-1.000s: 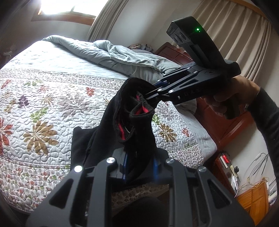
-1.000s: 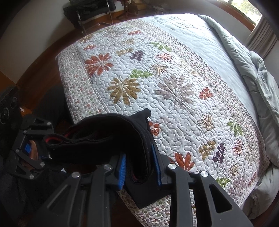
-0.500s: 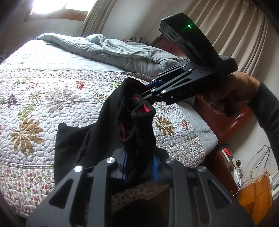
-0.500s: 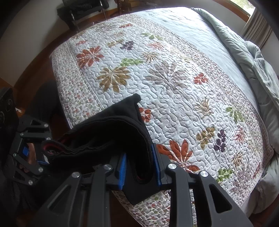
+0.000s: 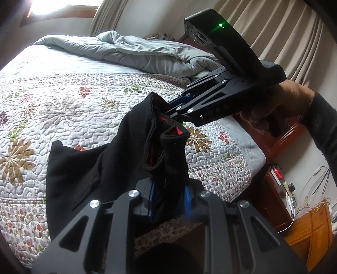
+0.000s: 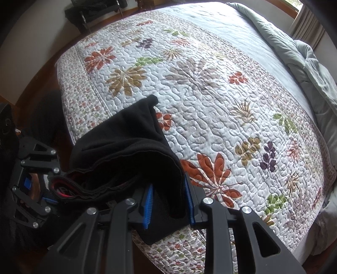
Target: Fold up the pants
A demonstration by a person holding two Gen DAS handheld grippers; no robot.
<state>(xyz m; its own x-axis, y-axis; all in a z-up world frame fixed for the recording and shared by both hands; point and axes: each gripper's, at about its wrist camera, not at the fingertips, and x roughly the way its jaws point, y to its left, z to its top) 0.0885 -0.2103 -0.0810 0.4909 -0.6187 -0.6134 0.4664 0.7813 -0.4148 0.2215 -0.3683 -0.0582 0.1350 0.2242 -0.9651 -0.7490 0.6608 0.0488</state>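
Note:
Black pants (image 5: 109,168) with a red-lined waistband hang between my two grippers at the near edge of the bed. My left gripper (image 5: 168,200) is shut on one end of the waistband. My right gripper (image 6: 168,202) is shut on the other end; it also shows in the left wrist view (image 5: 168,113), up and to the right. The pants (image 6: 126,147) drape forward, and their lower part rests on the floral quilt (image 6: 210,94). The legs below the bed edge are hidden.
A crumpled grey duvet (image 5: 147,54) lies at the head of the bed. A wooden nightstand (image 5: 280,179) with a red-lit device stands to the right of the bed, with cables and a wooden box (image 5: 311,227) on the floor. A dark stand (image 6: 94,10) is beyond the bed's foot.
Both grippers have carried the pants forward over the bed edge. More of the black fabric now lies on the quilt. Both grips are unchanged.

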